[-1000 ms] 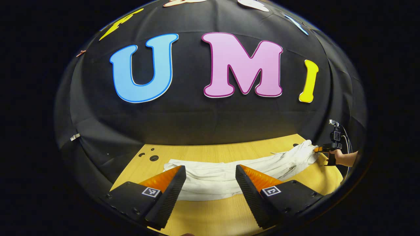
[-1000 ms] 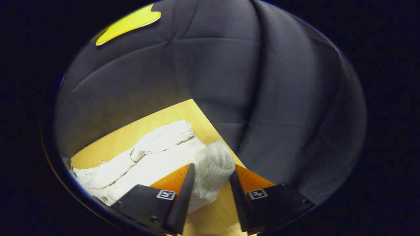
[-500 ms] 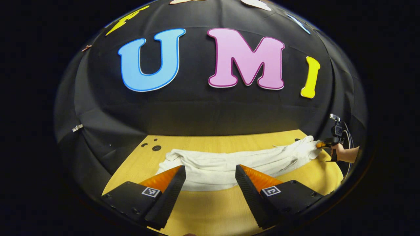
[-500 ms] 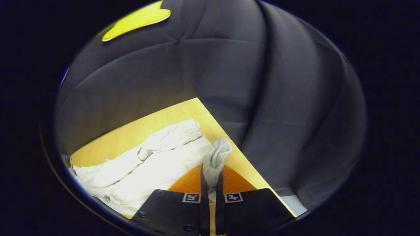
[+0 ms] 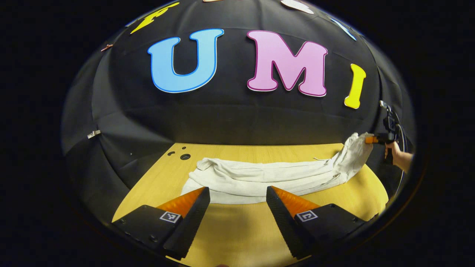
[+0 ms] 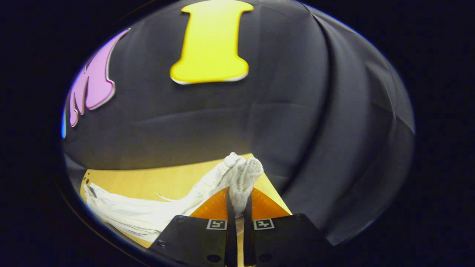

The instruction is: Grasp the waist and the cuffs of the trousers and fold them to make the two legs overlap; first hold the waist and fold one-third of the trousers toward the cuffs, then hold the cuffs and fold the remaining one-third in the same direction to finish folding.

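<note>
At the right end of the table, the right gripper point(image 6: 237, 207) has its two fingers pressed together on a ribbed end of the white trousers point(image 5: 267, 178), and that bunched end stands up from between the fingertips, lifted clear of the wood. From the left gripper view the same tool sits far off at the right, with a hand point(image 5: 395, 154) wrapped around its handle and the cloth rising toward it in a slope. The left gripper point(image 5: 237, 200) hangs over the near edge of the table point(image 5: 241, 237) with its fingers spread wide apart and nothing between them, just short of the trousers. The trousers stretch in a long rumpled band across the wooden top, their left end lying flat near a few small round holes point(image 5: 182, 155) in the board.
</note>
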`<act>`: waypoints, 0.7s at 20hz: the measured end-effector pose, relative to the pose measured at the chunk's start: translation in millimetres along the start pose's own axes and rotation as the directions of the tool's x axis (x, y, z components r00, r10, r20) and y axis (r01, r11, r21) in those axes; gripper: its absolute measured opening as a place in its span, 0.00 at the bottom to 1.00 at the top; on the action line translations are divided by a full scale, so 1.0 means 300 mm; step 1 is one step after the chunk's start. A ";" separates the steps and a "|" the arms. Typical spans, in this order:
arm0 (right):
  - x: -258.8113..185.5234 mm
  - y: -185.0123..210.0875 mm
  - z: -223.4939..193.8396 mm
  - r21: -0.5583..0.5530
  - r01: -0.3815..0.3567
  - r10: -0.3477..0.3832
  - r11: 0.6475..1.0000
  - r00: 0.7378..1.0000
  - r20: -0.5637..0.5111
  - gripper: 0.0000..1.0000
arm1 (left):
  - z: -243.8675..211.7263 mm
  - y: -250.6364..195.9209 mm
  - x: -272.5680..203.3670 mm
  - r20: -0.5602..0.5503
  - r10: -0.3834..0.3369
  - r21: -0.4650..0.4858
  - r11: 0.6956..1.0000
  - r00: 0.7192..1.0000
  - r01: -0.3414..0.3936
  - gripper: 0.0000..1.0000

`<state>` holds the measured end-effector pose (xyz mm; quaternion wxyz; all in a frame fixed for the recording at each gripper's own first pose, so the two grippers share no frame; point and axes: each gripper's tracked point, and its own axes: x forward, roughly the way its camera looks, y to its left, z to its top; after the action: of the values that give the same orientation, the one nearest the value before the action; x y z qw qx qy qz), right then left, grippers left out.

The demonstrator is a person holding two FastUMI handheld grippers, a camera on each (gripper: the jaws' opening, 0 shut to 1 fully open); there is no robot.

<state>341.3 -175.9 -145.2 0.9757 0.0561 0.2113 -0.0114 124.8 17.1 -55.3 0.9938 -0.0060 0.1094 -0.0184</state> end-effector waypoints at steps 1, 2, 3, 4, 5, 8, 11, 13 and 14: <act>-0.008 0.004 -0.001 -0.005 -0.021 0.021 1.000 1.000 0.021 0.11 | 0.005 0.013 -0.010 0.005 0.004 0.006 1.000 1.000 -0.004 0.97; -0.021 0.009 0.010 -0.012 -0.041 0.041 0.999 0.999 0.036 0.11 | 0.011 0.027 -0.023 0.009 0.010 0.004 1.000 1.000 -0.010 0.97; -0.028 0.010 0.017 -0.020 -0.060 0.061 0.998 0.997 0.055 0.11 | 0.017 0.036 -0.026 0.010 0.012 -0.002 1.000 1.000 -0.012 0.97; -0.028 0.017 0.017 -0.029 -0.084 0.086 0.996 0.994 0.071 0.11 | 0.024 0.040 -0.036 0.017 0.006 -0.008 1.000 1.000 -0.005 0.97; -0.037 0.017 0.016 -0.036 -0.111 0.113 0.993 0.990 0.082 0.11 | 0.024 0.046 -0.042 0.023 0.000 -0.012 1.000 1.000 0.000 0.97; -0.026 0.008 0.001 -0.084 -0.183 0.191 0.980 0.976 0.103 0.11 | 0.007 0.080 -0.036 0.013 -0.019 -0.028 0.999 1.000 0.019 0.97; -0.019 0.009 -0.010 -0.141 -0.246 0.258 0.959 0.963 0.074 0.11 | 0.008 0.134 -0.025 0.021 -0.015 -0.066 0.998 1.000 0.017 0.98; -0.015 0.003 -0.016 -0.171 -0.275 0.286 0.946 0.957 0.039 0.11 | -0.012 0.175 -0.026 0.019 -0.018 -0.104 0.994 1.000 0.020 0.98; -0.012 0.002 -0.019 -0.190 -0.286 0.297 0.939 0.955 0.028 0.11 | -0.027 0.198 -0.027 0.015 -0.017 -0.122 0.992 1.000 0.018 0.98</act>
<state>335.6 -174.8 -148.7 0.9732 -0.0038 0.1735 0.1512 117.3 76.7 -62.4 0.9921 -0.0678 0.1035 -0.0204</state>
